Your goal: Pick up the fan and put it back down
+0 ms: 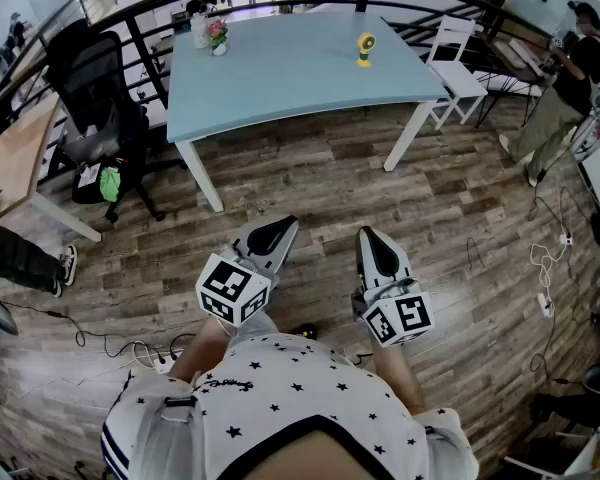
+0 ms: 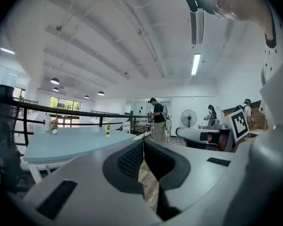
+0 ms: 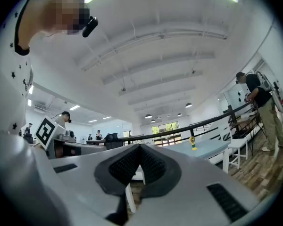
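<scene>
A small yellow fan (image 1: 365,49) stands upright on the light blue table (image 1: 290,78), toward its right side. It shows far off in the left gripper view as a yellow fan (image 2: 108,130) and in the right gripper view as a yellow fan (image 3: 193,143). Both grippers hang low over the wooden floor, well short of the table. My left gripper (image 1: 283,222) is shut with nothing in it, its jaw tips meeting. My right gripper (image 1: 365,232) is shut and empty too.
A small flower pot (image 1: 218,37) and a bottle (image 1: 199,29) stand at the table's far left. A black office chair (image 1: 95,108) is left of the table, a white chair (image 1: 452,66) to its right. A person (image 1: 565,93) stands at far right. Cables (image 1: 545,258) lie on the floor.
</scene>
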